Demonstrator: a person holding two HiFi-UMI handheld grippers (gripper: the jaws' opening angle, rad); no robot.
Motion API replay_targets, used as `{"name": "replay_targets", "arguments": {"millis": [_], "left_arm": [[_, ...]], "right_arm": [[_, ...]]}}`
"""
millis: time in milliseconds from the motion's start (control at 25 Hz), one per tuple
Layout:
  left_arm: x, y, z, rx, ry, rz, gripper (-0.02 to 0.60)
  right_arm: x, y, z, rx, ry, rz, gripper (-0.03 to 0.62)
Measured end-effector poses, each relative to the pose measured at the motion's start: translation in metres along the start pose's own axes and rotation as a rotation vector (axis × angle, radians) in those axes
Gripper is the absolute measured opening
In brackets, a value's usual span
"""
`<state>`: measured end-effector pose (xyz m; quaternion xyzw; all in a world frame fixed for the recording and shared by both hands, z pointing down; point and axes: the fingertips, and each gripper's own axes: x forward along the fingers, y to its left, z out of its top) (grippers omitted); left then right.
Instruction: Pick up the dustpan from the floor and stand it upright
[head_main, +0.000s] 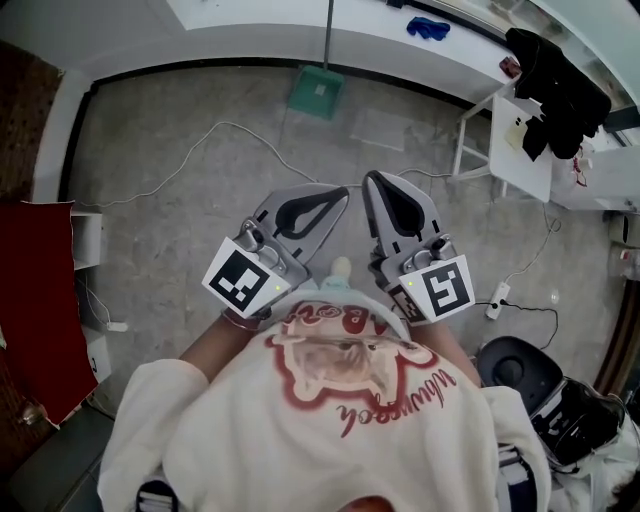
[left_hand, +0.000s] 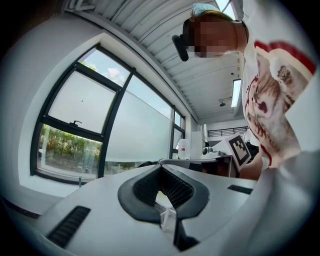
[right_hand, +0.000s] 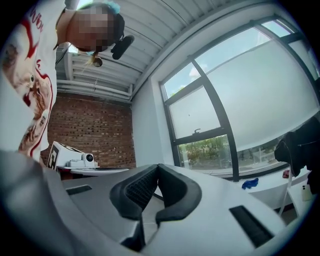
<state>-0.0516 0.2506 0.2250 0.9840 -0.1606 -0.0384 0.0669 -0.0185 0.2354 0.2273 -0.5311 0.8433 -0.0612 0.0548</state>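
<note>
Your left tongs (head_main: 338, 195) and right tongs (head_main: 372, 180) are both closed and empty, held at your chest. The dustpan (head_main: 316, 92) sits on the floor (head_main: 170, 240), well apart. Reach it closed and you'll shove it away, and the cable (head_main: 215, 130) could trip you.

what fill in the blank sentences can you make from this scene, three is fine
Both claws, left claw and right claw, are ____, with nothing between them.
The dustpan on the floor by the far wall is ____ in colour.
The glove on the white ledge is ____.
Missing words: shut; green; blue
</note>
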Motion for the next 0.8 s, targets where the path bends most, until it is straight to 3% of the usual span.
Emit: {"name": "replay_targets", "arguments": {"millis": [800], "left_arm": [[0.001, 0.009, 0.012, 0.026, -0.01, -0.023, 0.02]], "right_arm": [[0.017, 0.006, 0.002, -0.024, 0.026, 0.031, 0.025]]}}
